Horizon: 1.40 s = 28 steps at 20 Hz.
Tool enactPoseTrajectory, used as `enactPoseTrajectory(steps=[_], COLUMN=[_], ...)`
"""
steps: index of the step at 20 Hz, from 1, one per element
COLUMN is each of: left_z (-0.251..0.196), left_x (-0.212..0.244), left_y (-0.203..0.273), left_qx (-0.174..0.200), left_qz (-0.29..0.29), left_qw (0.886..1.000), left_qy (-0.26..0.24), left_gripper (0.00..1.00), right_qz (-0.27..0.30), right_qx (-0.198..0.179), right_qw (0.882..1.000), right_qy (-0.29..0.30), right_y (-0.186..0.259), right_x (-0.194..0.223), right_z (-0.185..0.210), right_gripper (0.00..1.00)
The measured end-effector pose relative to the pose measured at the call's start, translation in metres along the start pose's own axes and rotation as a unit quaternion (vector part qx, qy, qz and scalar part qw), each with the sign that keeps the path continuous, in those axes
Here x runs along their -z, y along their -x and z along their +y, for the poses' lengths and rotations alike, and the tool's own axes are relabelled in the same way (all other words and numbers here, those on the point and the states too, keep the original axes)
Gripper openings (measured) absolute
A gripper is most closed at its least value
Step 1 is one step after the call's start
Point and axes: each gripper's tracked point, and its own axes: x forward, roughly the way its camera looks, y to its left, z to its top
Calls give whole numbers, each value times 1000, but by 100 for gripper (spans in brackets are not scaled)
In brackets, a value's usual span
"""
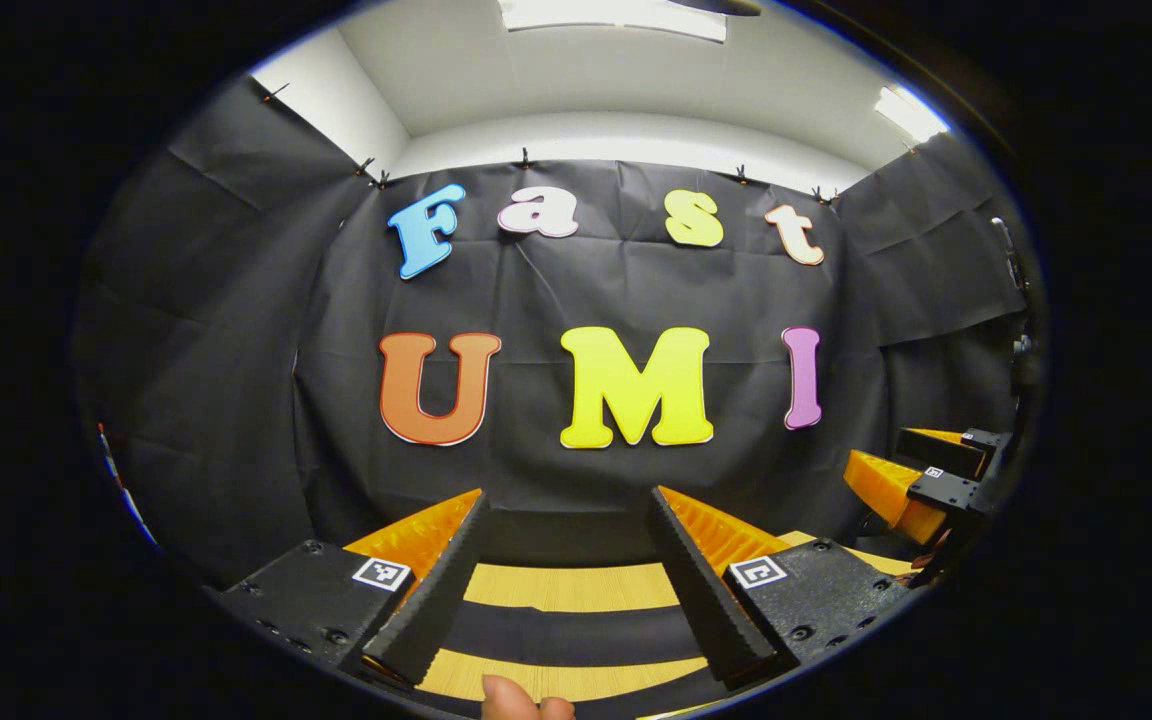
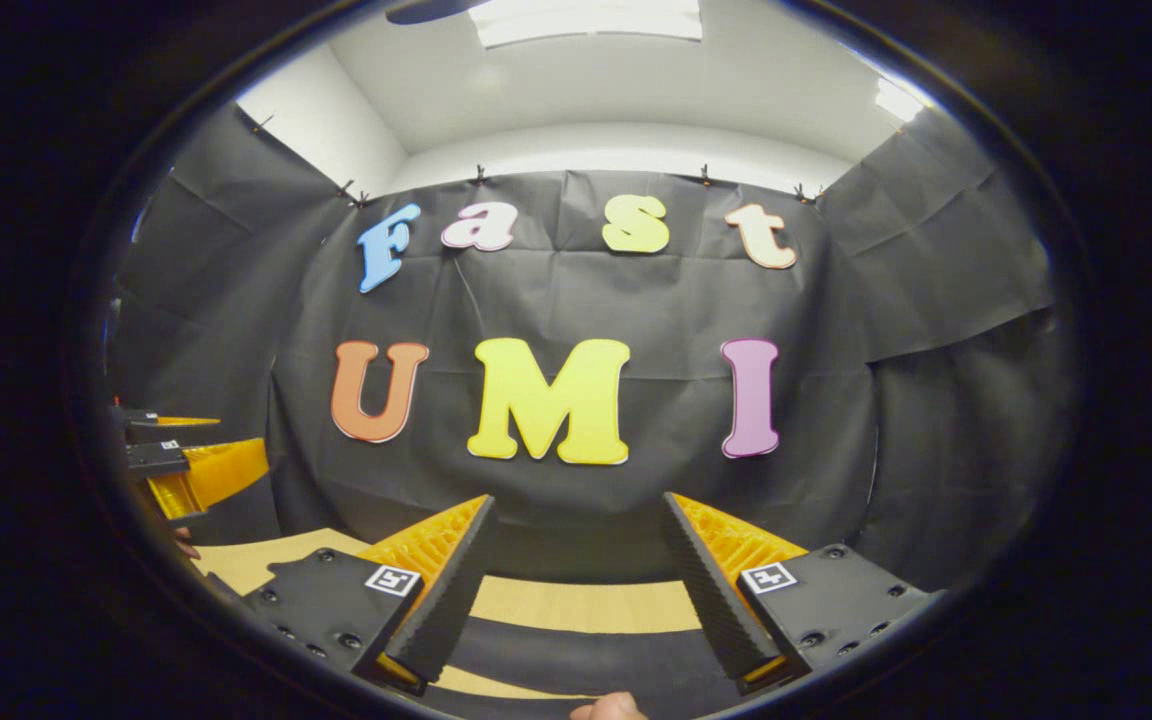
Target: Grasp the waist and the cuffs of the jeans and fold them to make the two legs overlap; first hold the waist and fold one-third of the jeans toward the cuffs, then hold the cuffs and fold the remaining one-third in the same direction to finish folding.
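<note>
Nearest us, a fingertip [image 1: 526, 708] pokes up below our left gripper [image 1: 566, 545], its jaws spread wide on nothing. Our right gripper [image 2: 576, 545] gapes likewise. Ahead lies the wooden table [image 1: 566, 585], crossed by a dark band that may be the jeans; we cannot tell.

We see the table [image 1: 576, 585] only as pale wood strips between the fingers, its edges cut off below. A fingertip [image 1: 526, 703] pokes in at the left gripper view's bottom edge, another fingertip [image 2: 608, 708] at the right gripper view's; the hands themselves lie beyond the edge. The dark band across the wood we cannot identify.
</note>
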Motion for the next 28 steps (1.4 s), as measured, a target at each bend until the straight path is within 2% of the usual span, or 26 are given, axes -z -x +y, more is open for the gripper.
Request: enactPoseTrajectory(steps=[5, 12, 15, 18, 20, 24, 26, 28], left_z=[39, 109, 139, 157, 162, 165, 161, 158], left_x=[33, 69, 100, 137, 170, 222, 246, 268], left_y=[22, 88, 131, 177, 203, 236, 245, 253], left_qx=[-56, -135, -158, -166, -172, -204, -223, -245], left_qz=[57, 115, 162, 220, 274, 348, 384, 416], left_qw=[996, 984, 973, 960, 946, 908, 878, 839], left_qy=[44, -6, -35, -45, -6, 113, 181, 250], left_gripper=[100, 99, 99, 99, 99, 100, 99, 99], right_qz=[15, 38, 40, 43, 48, 53, 56, 56], right_qx=[-13, -55, -75, -88, -91, -87, -85, -81], right_qw=[1000, 998, 996, 995, 995, 995, 995, 995], right_qy=[-11, -9, 2, 11, 13, 7, 12, 13], right_y=[-2, -6, -8, -9, -11, -15, -17, -18], right_x=[10, 28, 31, 35, 38, 38, 40, 40], right_z=[10, 42, 57, 65, 68, 67, 66, 63], right_gripper=[100, 97, 100, 97, 97, 97, 97, 97])
